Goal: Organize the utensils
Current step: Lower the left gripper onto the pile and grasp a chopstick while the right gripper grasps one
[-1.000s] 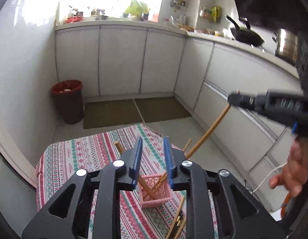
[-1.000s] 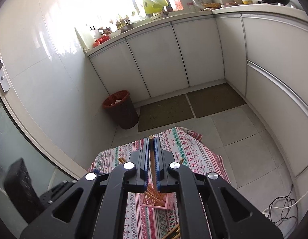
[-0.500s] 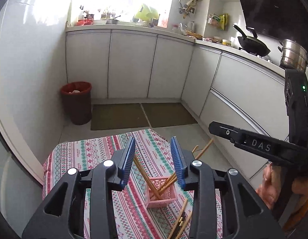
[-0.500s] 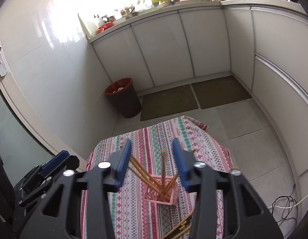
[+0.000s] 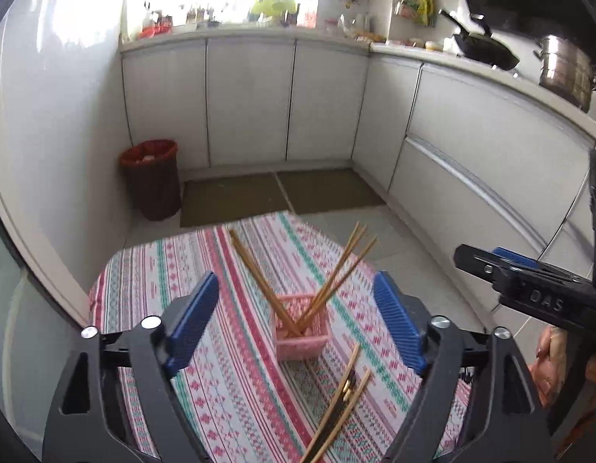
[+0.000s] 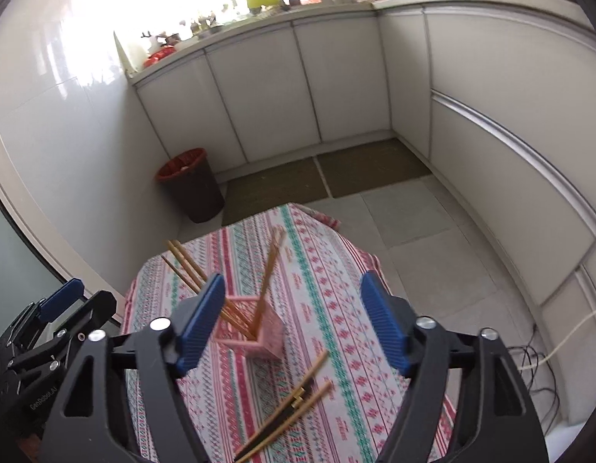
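Observation:
A small pink basket stands on the striped tablecloth with several wooden chopsticks leaning in it. More chopsticks, wooden and dark, lie loose on the cloth in front of it. My left gripper is open and empty, raised above the basket. My right gripper is open and empty, also above the basket; it shows at the right edge of the left wrist view.
A red-rimmed bin stands on the floor by the white cabinets. Two floor mats lie beyond the table. A wok and a steel pot sit on the counter. Cables lie on the floor at right.
My right gripper opened and dropped the chopstick into the basket, then drew back. My left gripper opened wider and pulled back too.

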`<state>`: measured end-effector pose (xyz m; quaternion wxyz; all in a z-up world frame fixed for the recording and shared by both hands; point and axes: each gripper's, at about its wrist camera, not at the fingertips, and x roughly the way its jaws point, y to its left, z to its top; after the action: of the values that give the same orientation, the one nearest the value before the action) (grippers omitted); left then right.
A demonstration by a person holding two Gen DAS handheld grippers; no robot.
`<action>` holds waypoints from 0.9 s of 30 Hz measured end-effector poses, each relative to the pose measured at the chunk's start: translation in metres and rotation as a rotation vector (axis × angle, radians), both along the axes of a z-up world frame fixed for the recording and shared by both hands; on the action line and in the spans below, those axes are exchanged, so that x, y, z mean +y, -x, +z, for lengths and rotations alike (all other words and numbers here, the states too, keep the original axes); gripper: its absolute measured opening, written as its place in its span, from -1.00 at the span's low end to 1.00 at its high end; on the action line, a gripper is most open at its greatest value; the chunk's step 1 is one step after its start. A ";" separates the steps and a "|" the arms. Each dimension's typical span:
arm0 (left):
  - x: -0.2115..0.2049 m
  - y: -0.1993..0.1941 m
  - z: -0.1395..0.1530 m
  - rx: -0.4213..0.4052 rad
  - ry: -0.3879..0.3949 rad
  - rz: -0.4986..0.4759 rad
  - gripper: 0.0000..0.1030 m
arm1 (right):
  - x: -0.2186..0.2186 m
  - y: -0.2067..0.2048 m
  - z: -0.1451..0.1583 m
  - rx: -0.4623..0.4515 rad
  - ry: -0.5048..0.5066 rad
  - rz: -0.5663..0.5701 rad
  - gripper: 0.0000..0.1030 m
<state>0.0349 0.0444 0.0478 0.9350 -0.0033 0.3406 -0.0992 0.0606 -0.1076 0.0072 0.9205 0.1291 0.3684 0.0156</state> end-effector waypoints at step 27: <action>-0.018 -0.010 -0.214 0.611 -0.104 -0.153 -0.16 | -0.054 0.029 -0.154 0.466 -0.139 -0.098 0.84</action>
<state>0.0452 0.0266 -0.1662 0.7783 0.0406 0.6093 -0.1461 0.0320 -0.1618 -0.1464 0.7994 0.2098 0.5619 -0.0340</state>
